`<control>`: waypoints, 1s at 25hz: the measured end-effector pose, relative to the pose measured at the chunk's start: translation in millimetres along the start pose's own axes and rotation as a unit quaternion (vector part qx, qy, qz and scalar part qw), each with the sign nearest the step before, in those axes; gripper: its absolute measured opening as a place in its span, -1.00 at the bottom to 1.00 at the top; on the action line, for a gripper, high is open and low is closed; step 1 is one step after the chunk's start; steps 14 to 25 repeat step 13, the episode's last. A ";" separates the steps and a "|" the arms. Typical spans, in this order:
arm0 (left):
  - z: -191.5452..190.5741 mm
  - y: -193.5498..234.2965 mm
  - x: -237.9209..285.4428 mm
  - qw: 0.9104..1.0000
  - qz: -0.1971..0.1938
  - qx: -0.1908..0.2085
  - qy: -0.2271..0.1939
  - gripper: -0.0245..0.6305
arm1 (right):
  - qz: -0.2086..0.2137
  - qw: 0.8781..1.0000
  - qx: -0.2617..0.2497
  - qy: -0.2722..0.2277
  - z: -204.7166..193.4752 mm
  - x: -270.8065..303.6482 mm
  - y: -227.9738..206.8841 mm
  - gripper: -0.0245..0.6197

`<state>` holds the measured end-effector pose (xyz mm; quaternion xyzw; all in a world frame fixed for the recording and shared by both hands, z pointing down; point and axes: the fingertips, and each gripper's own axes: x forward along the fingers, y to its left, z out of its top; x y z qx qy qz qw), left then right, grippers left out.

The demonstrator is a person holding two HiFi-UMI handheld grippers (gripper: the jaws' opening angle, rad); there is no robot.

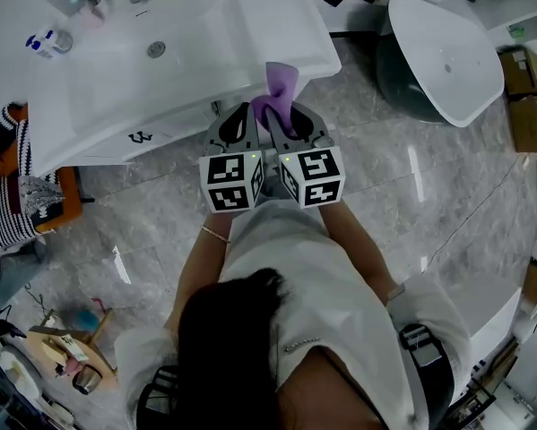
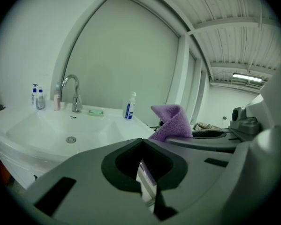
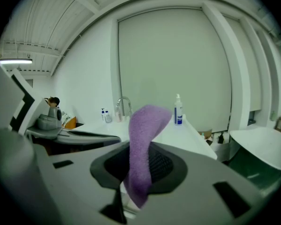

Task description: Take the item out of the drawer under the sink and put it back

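Hair (image 1: pixel 228 330): dark and closest to the head camera. It covers the person's chest and part of the shoulders.
Sleeves (image 1: pixel 277 240): white. The two forearms run forward side by side.
Cubes (image 1: pixel 232 179): two marker cubes stand side by side, almost touching, and hide both hands.
Left gripper (image 2: pixel 142 142): the jaws are clenched, the tips meet, and nothing is between them. A pale sliver shows through the gap lower down, but what it is cannot be made out.
Right gripper (image 3: pixel 139 149): just beside the left one. Its jaws are clamped on the cloth, which hides the tips.
Cloth (image 3: pixel 142 139): purple terry. It is pinched near its middle. One end rises and curls above the jaws, and the other hangs below them. It is held in the air just in front of the sink's edge.
Cabinet (image 1: pixel 165 128): white front under the sink. The grippers cover its middle, so whether it is open or closed cannot be told.
Sink (image 1: pixel 116 83): white basin with a drain (image 1: pixel 157 49).
Tap (image 2: pixel 73 90): at the far rim. Small bottles (image 2: pixel 37 96) and a green soap dish (image 2: pixel 96 111) stand near it.
Bottle (image 3: pixel 178 111): white with a blue label, on the sink's corner.
Tub (image 1: pixel 447 52): white, off to the right on the marble floor (image 1: pixel 385 195).
Boxes (image 1: pixel 524 70): cut off by the right edge.
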<state>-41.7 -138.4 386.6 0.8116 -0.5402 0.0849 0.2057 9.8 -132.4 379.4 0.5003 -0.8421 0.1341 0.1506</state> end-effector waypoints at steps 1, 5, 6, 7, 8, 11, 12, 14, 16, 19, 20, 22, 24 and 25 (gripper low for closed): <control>-0.9 -0.4 0.2 1.000 -0.002 0.003 0.001 -0.92 | -0.001 1.000 0.002 0.000 -0.9 0.3 0.4 -0.65; -5.8 0.6 -2.4 1.000 -0.008 0.010 0.006 -0.92 | -0.006 1.000 0.006 0.000 -3.8 0.8 2.7 -0.65; -6.7 1.8 -2.9 1.000 -0.009 0.010 0.007 -0.92 | -0.007 1.000 0.008 0.000 -4.4 1.4 3.6 -0.65; -7.6 3.2 -3.0 1.000 -0.009 0.010 0.007 -0.92 | -0.007 1.000 0.009 0.000 -5.3 2.2 4.6 -0.65; -8.7 4.4 -3.0 1.000 -0.009 0.010 0.008 -0.92 | -0.007 1.000 0.010 0.001 -6.3 3.1 5.5 -0.65; -11.6 6.3 -2.4 1.000 -0.010 0.014 0.011 -0.92 | -0.007 1.000 0.011 0.001 -9.3 5.0 7.6 -0.65; -12.5 6.6 -2.2 1.000 -0.011 0.017 0.012 -0.92 | -0.007 1.000 0.012 0.000 -10.1 5.5 8.2 -0.65; -13.4 6.9 -2.0 1.000 -0.012 0.020 0.014 -0.92 | -0.007 1.000 0.012 -0.001 -11.0 6.0 8.7 -0.65; -13.4 6.9 -2.0 1.000 -0.012 0.020 0.014 -0.92 | -0.007 1.000 0.012 -0.001 -11.0 6.0 8.7 -0.65; -13.4 6.9 -2.0 1.000 -0.012 0.020 0.014 -0.92 | -0.007 1.000 0.012 -0.001 -11.0 6.0 8.7 -0.65; -13.4 6.9 -2.0 1.000 -0.012 0.020 0.014 -0.92 | -0.007 1.000 0.012 -0.001 -11.0 6.0 8.7 -0.65; -13.4 6.9 -2.0 1.000 -0.012 0.020 0.014 -0.92 | -0.007 1.000 0.012 -0.001 -11.0 6.0 8.7 -0.65; -13.4 6.9 -2.0 1.000 -0.012 0.020 0.014 -0.92 | -0.007 1.000 0.012 -0.001 -11.0 6.0 8.7 -0.65; -13.4 6.9 -2.0 1.000 -0.012 0.020 0.014 -0.92 | -0.007 1.000 0.012 -0.001 -11.0 6.0 8.7 -0.65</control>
